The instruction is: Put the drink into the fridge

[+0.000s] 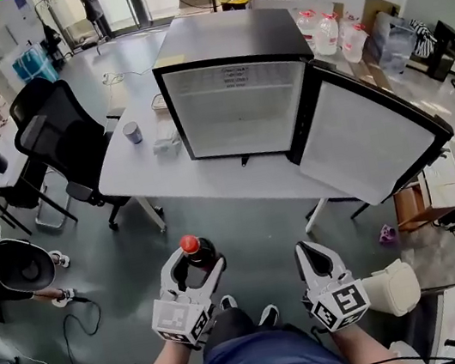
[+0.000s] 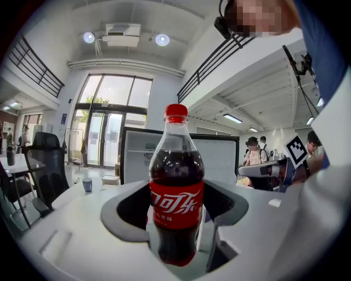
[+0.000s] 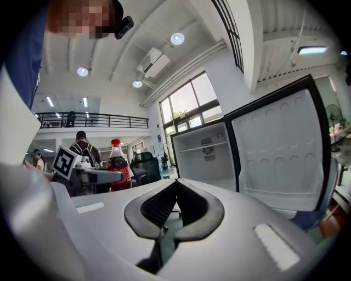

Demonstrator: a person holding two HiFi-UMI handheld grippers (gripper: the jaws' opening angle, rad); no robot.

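Your left gripper (image 1: 196,262) is clenched on the cola bottle (image 2: 176,203). Its grey padded jaws press the red label from both sides. That bottle stands upright, clear plastic with dark liquid under a red cap (image 1: 189,244), over the floor (image 1: 243,218) and well short of the fridge (image 1: 237,110). Your right gripper (image 1: 310,251) is pinched together on nothing. The boxy black fridge sits at the pale bench's (image 1: 134,171) front edge, its white-lined door (image 1: 368,139) swung wide to the right. A small cup (image 1: 132,132) stands near the bench's left edge, beside a black chair (image 1: 62,132). Smooth grey flooring spreads around.
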